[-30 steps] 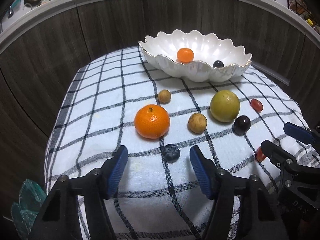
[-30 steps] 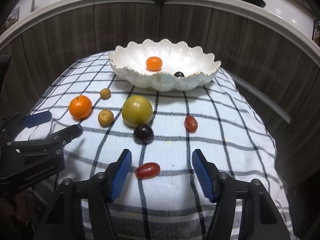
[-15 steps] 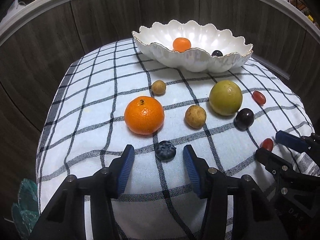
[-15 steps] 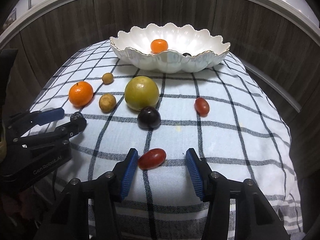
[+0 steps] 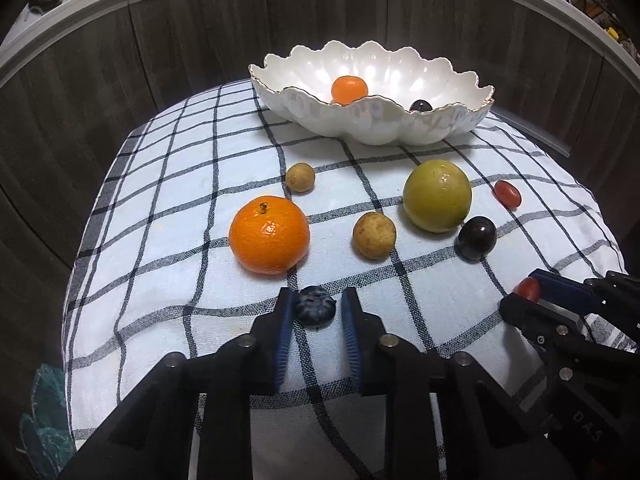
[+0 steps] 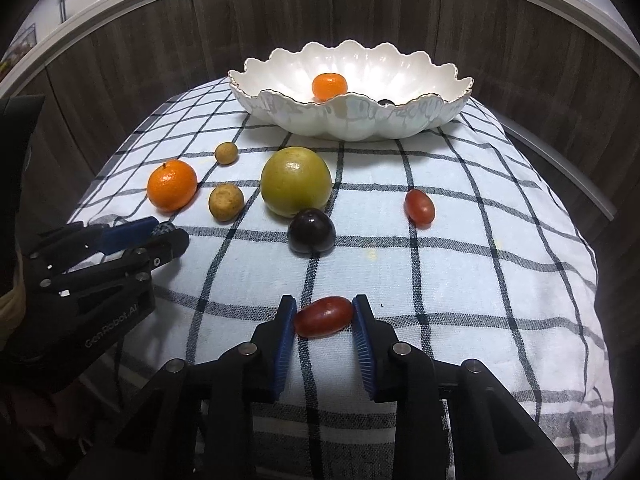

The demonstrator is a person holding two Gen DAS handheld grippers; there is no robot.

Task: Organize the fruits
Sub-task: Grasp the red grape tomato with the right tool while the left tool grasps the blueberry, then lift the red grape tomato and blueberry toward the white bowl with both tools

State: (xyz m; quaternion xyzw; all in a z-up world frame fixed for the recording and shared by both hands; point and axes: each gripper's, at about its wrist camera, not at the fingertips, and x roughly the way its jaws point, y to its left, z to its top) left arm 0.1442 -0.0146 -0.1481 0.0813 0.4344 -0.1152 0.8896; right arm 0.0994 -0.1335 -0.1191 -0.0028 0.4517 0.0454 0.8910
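Both grippers had just closed: black left gripper (image 5: 315, 308) pinched the dark round blueberry (image 5: 315, 311), black right gripper (image 6: 324, 316) pinched the oblong red grape tomato (image 6: 324, 317), both resting on the checked cloth (image 6: 460, 280).

Blueberry (image 5: 315, 311) between closed jaws

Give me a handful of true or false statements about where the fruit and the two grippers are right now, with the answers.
1. The left gripper has a blueberry between its pads. True.
2. The right gripper is closing on a green fruit. False: it has just closed on a red grape tomato; the green fruit lies free on the cloth.
3. The white bowl is empty. False: a small orange and a dark fruit lie inside.
4. A large orange sits on the checked cloth. True.
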